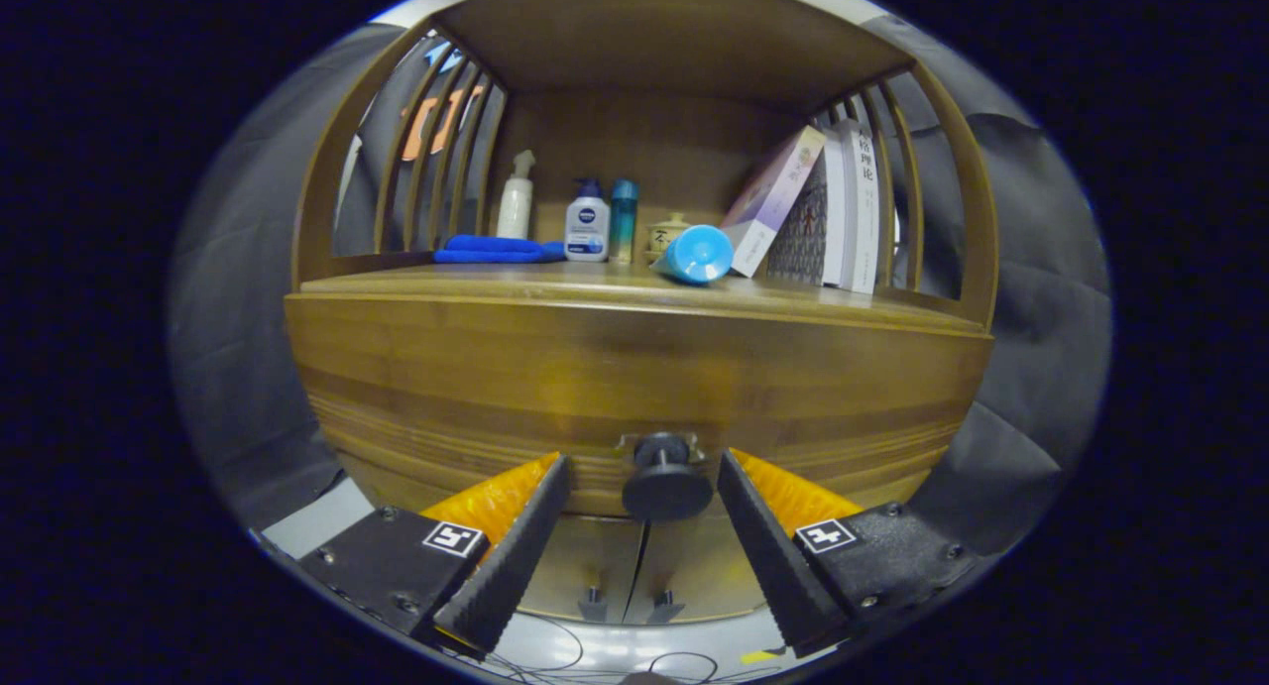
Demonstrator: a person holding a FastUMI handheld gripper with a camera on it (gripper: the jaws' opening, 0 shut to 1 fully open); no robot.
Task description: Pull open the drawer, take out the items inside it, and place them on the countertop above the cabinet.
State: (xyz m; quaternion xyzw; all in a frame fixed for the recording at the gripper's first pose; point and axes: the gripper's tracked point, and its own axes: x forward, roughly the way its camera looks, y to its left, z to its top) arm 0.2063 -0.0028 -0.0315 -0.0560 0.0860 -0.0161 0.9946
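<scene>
A wooden cabinet faces me, its drawer front [634, 378] closed flush. A round dark knob [665, 482] sticks out from the lower middle of that drawer front. My gripper [642, 482] is open, one finger on each side of the knob, with a gap between each finger and the knob. Above the drawer lies the wooden countertop [555, 281], roofed by a shelf with slatted sides. The inside of the drawer is hidden.
On the countertop stand a white pump bottle [515, 201], a white lotion bottle [587, 223], a teal bottle [623, 219], a small jar [670, 233], a folded blue cloth [491, 250], a blue tube lying down [695, 255] and leaning books [828, 209]. Cables trail on the floor below.
</scene>
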